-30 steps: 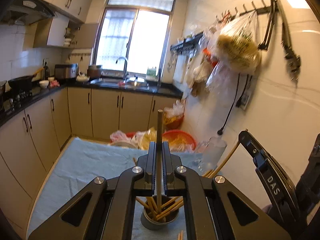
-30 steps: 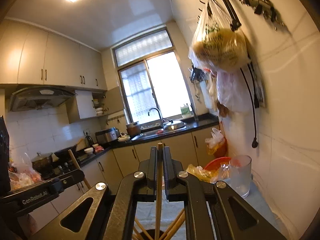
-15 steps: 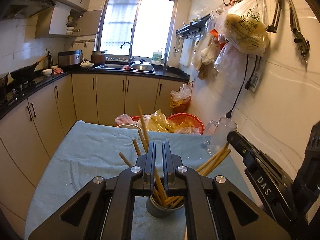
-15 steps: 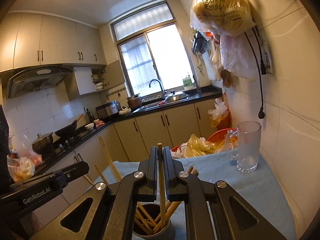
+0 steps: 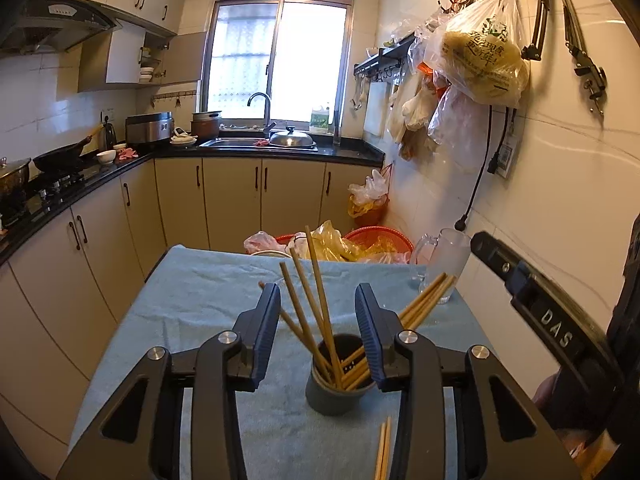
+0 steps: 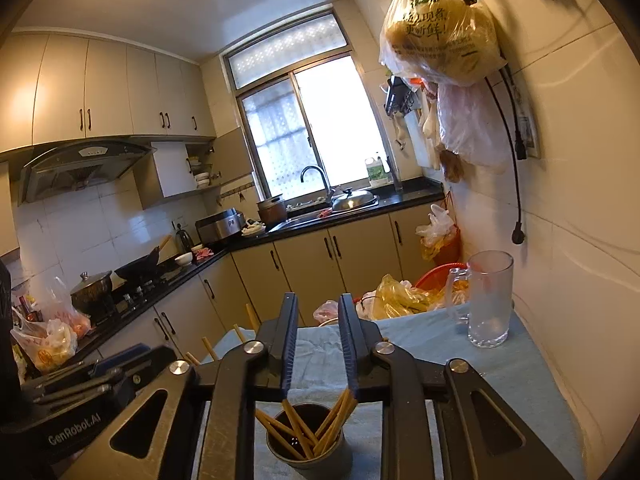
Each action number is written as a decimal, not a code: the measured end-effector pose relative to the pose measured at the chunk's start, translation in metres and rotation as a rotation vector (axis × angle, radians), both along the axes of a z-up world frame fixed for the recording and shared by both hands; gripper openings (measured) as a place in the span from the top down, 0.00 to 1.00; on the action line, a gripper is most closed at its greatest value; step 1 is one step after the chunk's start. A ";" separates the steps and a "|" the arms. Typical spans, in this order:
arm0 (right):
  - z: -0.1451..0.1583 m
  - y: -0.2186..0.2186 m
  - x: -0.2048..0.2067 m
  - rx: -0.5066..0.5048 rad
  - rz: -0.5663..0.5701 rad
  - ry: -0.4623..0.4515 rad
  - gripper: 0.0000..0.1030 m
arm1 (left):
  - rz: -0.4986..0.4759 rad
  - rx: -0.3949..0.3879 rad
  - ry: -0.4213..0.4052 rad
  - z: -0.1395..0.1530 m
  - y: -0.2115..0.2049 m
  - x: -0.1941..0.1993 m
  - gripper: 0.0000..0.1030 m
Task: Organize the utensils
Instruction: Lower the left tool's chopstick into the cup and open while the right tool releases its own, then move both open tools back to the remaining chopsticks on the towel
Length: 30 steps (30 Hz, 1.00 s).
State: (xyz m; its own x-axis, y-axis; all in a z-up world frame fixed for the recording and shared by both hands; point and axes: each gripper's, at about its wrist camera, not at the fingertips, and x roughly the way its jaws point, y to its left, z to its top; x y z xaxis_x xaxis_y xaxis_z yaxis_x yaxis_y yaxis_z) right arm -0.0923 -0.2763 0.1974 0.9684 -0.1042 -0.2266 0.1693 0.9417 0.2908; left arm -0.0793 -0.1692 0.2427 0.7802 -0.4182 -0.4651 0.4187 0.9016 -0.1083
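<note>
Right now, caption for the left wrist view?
Left gripper opening above grey cup of wooden chopsticks on blue cloth.

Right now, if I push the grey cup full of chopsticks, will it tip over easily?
Probably yes. The grey cup is narrow, and the chopsticks lean outward well above its rim, likely making it top-heavy. The blue cloth beneath may grip it rather than letting it slide.

The right gripper (image 5: 558,330), seen at the side of the left wrist view, carries the white letters "DAS". The left gripper (image 6: 74,430), seen in the right wrist view, reads "GenRobot.AI". The hanging plastic bag (image 6: 438,32) bears green Chinese print, of which "现煮" and "更新鲜!" are legible.
</note>
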 end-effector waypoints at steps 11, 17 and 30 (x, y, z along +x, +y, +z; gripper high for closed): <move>0.011 0.011 -0.046 -0.024 -0.026 0.019 0.57 | 0.018 0.011 0.016 -0.004 0.021 -0.048 0.49; 0.005 0.015 -0.075 -0.015 -0.026 0.052 0.54 | 0.030 -0.013 0.063 -0.018 0.040 -0.076 0.45; -0.023 0.038 -0.128 -0.001 0.007 0.154 0.49 | 0.093 0.010 0.134 -0.048 0.076 -0.118 0.43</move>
State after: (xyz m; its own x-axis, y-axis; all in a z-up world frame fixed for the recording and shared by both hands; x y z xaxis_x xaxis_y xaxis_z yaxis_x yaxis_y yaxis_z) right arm -0.2202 -0.2379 0.1744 0.9230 -0.0979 -0.3720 0.2052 0.9433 0.2608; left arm -0.1973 -0.0937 0.1949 0.7462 -0.3421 -0.5712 0.3161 0.9371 -0.1483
